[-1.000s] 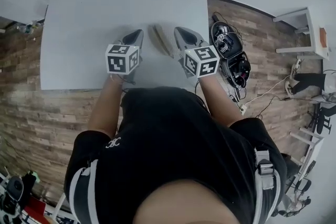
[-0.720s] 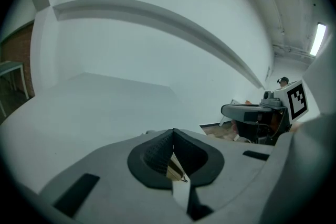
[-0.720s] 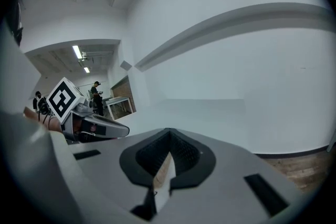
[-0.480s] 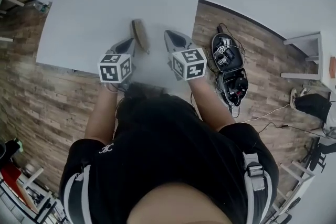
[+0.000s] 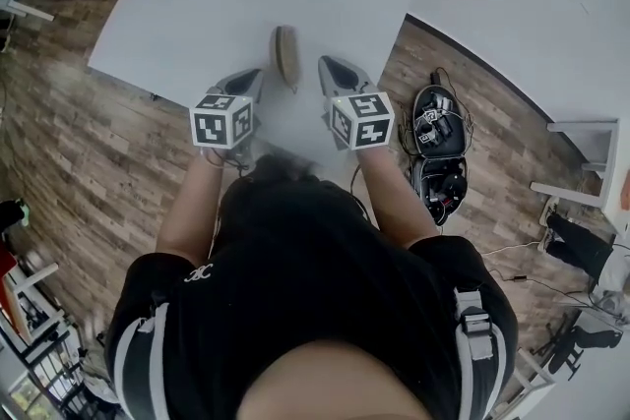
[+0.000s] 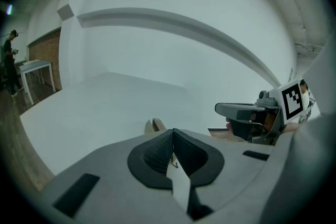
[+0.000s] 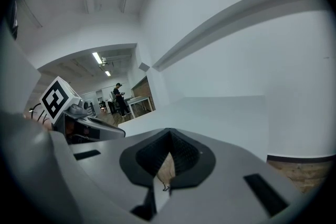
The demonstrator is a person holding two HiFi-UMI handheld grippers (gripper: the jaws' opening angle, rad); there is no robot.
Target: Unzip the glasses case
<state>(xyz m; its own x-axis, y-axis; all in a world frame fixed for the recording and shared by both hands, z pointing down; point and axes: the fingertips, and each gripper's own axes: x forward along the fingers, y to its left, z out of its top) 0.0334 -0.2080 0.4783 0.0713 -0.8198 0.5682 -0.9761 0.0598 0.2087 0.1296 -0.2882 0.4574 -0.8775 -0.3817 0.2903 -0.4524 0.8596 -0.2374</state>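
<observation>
A tan glasses case (image 5: 285,54) lies on the white table (image 5: 197,5) near its front edge, long side pointing away from me. My left gripper (image 5: 254,75) sits just left of the case and my right gripper (image 5: 328,65) just right of it; neither touches it. Both are shut with nothing between the jaws. In the left gripper view the case (image 6: 154,125) peeks over the shut gripper (image 6: 172,132), with the right gripper (image 6: 247,113) beside it. Through the notch of the right gripper (image 7: 168,132) a bit of the case (image 7: 167,168) shows.
An open black bag of cables (image 5: 439,131) lies on the wooden floor to the right of the table. White furniture (image 5: 591,162) stands further right. A person (image 7: 118,97) stands by a distant table. The table's front edge (image 5: 148,91) runs just behind my grippers.
Both grippers have shifted sideways across the table's front and turned. The case, slanted close by the right gripper a second ago, now lies straight between the two tips. Both stayed shut.
</observation>
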